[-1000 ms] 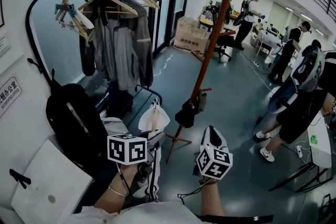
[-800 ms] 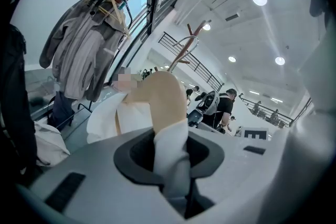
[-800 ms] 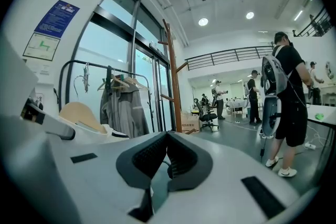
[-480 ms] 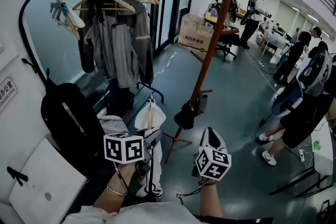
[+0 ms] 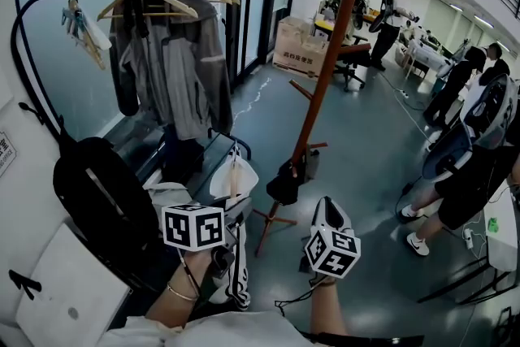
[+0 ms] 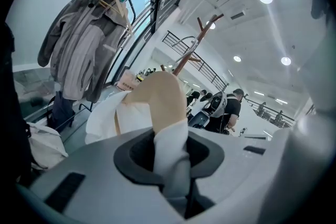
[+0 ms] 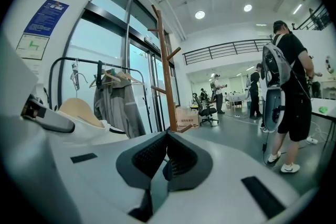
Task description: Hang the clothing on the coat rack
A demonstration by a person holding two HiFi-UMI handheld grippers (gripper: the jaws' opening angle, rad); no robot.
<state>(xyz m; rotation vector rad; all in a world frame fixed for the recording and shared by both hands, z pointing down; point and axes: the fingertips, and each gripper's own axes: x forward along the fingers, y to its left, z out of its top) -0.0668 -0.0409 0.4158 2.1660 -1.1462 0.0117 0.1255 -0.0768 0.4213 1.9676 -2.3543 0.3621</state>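
Left gripper view says it all for that side: the left gripper [image 6: 170, 165] has its jaws clamped on a fold of the white garment [image 6: 176, 147], and the wooden hanger [image 6: 163, 94] that the garment sits on pokes up right behind the pinch. In the head view the garment hangs low in front of the person, just left of the foot of the brown coat rack [image 5: 329, 69] and not on any of its pegs (a dark item [image 5: 284, 184] hangs low on the pole, can't tell what it is). The right gripper [image 7: 165, 165] has its jaws pretty much together with nothing between them, and it points toward the coat rack. Off to the left are a grey jacket [image 5: 175, 69] up on hangers and a black backpack [image 5: 97, 191] below it. A few people stand around at the right.
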